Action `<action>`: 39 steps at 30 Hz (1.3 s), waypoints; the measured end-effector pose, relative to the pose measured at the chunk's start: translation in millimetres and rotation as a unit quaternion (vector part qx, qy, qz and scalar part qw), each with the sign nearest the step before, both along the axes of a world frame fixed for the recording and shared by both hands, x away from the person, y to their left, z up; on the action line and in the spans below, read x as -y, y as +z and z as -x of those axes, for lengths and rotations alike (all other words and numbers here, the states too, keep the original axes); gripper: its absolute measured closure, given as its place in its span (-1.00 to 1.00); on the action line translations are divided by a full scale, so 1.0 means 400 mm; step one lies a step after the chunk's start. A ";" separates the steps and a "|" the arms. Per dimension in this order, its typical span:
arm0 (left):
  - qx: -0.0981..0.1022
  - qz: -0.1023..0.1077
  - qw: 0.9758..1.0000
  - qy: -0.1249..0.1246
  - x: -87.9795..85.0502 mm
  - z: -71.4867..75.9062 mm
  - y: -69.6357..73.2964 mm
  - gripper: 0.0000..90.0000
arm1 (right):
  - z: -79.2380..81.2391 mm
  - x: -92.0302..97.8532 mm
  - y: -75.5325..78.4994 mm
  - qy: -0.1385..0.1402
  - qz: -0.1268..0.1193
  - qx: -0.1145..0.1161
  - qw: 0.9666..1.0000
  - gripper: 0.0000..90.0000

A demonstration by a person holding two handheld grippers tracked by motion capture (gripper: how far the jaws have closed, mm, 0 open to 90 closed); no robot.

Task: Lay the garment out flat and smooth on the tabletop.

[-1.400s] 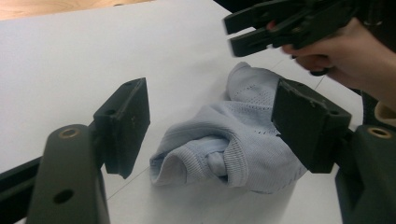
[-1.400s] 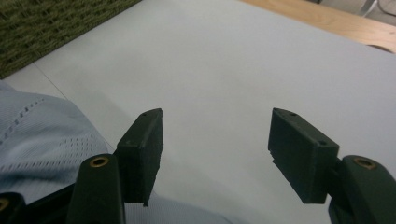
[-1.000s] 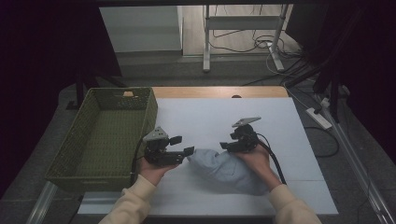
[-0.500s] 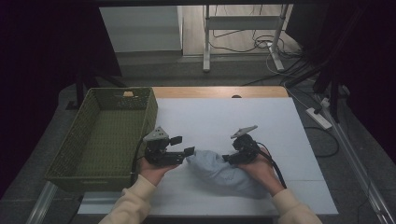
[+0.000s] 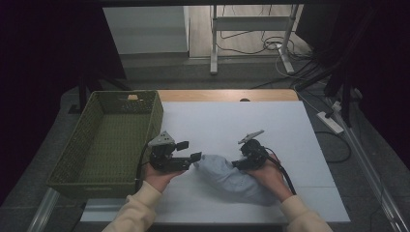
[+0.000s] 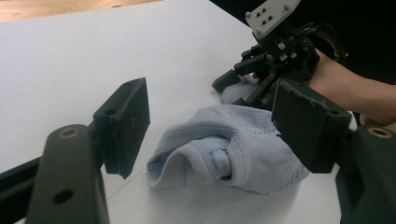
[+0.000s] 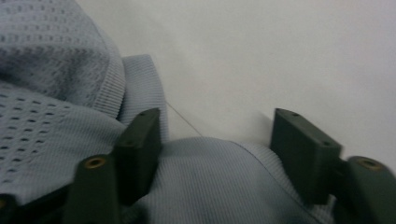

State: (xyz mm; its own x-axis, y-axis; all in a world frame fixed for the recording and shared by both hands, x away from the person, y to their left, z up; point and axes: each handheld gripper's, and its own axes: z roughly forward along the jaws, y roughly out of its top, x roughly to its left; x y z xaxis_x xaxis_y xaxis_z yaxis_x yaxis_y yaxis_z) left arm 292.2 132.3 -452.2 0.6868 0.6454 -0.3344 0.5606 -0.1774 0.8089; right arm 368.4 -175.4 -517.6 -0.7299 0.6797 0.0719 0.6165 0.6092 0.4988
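Since the earlier frame, right tongs [image 5: 238,164] have shifted leftward onto the garment [image 5: 232,178], jaws just closing, still apart over fabric. Left tongs [image 5: 193,157] open, unmoved. Garment: pale blue knit, crumpled, near-centre of white surface [image 5: 270,121].

Dim room here, with black surroundings at both sides of the high view and the white table [image 5: 232,121] catching soft light from above. Left gripper view is sharp, shadows faint. Right gripper view goes soft and hazy, its black jaws blurred up close.
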 end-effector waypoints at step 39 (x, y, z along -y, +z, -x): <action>0.001 0.001 1.000 0.001 0.000 -0.001 0.000 -0.37 | 0.031 0.071 0.139 -0.016 -0.110 0.153 0.982 0.80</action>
